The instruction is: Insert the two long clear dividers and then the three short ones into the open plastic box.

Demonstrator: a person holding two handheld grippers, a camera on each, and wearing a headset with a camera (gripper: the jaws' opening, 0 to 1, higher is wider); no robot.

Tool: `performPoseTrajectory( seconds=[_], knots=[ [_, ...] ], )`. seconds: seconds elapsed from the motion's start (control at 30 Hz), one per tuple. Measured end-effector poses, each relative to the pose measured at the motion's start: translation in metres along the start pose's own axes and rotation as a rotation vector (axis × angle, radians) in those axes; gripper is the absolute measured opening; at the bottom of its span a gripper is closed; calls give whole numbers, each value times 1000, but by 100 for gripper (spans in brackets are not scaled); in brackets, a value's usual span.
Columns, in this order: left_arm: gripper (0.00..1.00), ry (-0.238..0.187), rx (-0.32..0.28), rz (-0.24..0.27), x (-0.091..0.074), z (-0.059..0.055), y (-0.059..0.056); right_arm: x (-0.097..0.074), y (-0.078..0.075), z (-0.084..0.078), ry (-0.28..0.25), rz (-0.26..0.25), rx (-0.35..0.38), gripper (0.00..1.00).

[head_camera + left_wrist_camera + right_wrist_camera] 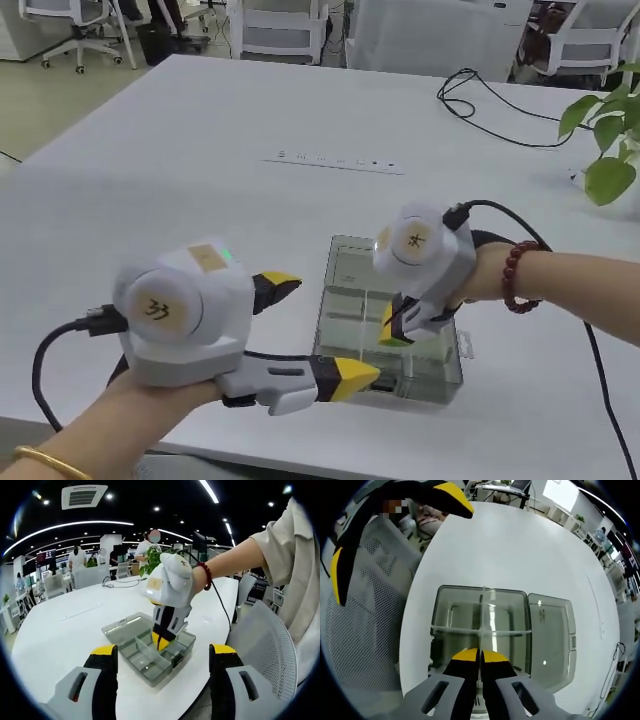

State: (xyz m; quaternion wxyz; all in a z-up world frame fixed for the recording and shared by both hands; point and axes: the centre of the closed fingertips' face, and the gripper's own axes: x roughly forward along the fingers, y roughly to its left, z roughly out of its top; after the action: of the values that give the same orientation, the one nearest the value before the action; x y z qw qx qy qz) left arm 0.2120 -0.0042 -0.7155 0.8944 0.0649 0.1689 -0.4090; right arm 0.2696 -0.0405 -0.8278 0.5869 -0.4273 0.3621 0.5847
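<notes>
While held nearest, just off the table's (pixel 200 150) front edge: left gripper (pixel 318 330), jaws spread wide with nothing between. Just beyond, on the white top, plastic box (pixel 428 385) lying open, lid (pixel 352 255) flat on its far side, crossed clear dividers (pixel 495 631) standing inside. Right gripper (pixel 393 333) tipped down into the box, jaws drawn nearly together in line with one divider; cannot tell whether pinching it. Farther off, thin clear strip (pixel 335 160) flat on the top; beyond that, black cable (pixel 500 115) and plant (pixel 605 140).
</notes>
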Motion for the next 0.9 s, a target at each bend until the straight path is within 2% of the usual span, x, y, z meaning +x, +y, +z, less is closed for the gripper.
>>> performPoseTrajectory(
  seconds=[0.23,0.43,0.5,0.73,0.9],
  knots=[
    [75,-1,-1,7,0,0,2,4,-1,-4,36,4,-2,2],
    [75,1,-2,9,0,-2,3,3,-1,-4,36,0,1,2],
    [75,-5,-5,12,0,-1,4,3,-2,-4,35,-5,30,3],
    [76,-11,-6,17,-1,2,5,0,-2,-4,15,-12,39,4],
    [78,-13,-6,23,-1,4,6,-7,-4,-1,-20,-33,50,10]
  ],
)
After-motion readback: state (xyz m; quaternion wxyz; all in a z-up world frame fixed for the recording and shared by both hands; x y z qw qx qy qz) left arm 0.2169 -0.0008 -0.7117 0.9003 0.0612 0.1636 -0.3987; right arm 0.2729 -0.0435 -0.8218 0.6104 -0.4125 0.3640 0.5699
